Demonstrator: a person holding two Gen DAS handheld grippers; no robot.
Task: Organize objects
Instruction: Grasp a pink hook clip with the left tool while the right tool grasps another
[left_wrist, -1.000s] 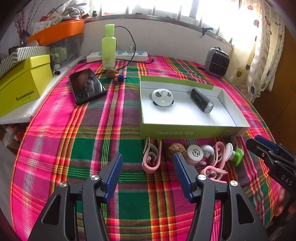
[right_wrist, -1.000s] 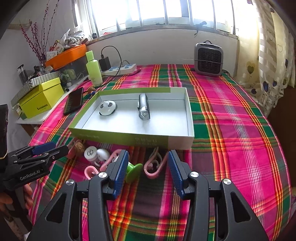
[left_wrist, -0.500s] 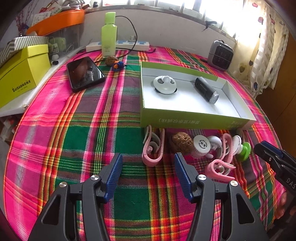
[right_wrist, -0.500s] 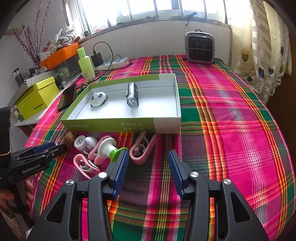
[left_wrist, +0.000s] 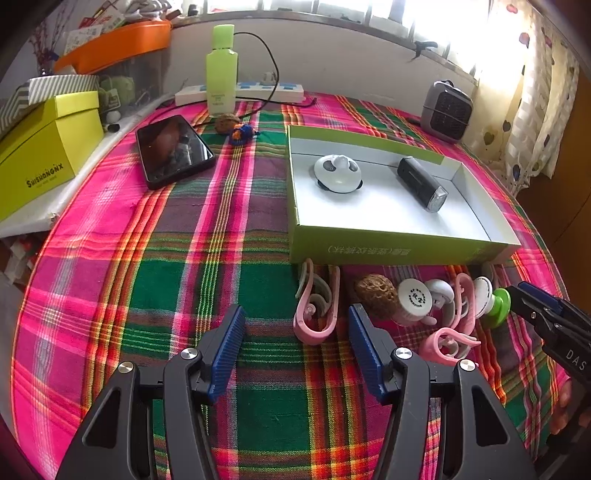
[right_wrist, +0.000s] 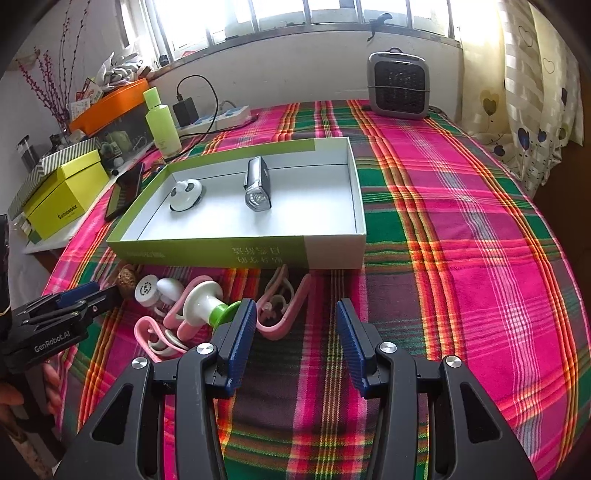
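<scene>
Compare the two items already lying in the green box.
The panda gadget is white, round and domed with black patches; the flashlight is dark, long and boxy with a silver lens end. The panda gadget sits left, the flashlight right, lying on its side. Both rest apart on the green box floor.

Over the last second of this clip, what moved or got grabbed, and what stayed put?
Both grippers pulled back slightly toward the near table edge; the left gripper and right gripper are open as before, holding nothing. Nothing was grasped or released. The green box, with the white panda item and black flashlight inside, and the pink clips in front of it, did not move.
</scene>
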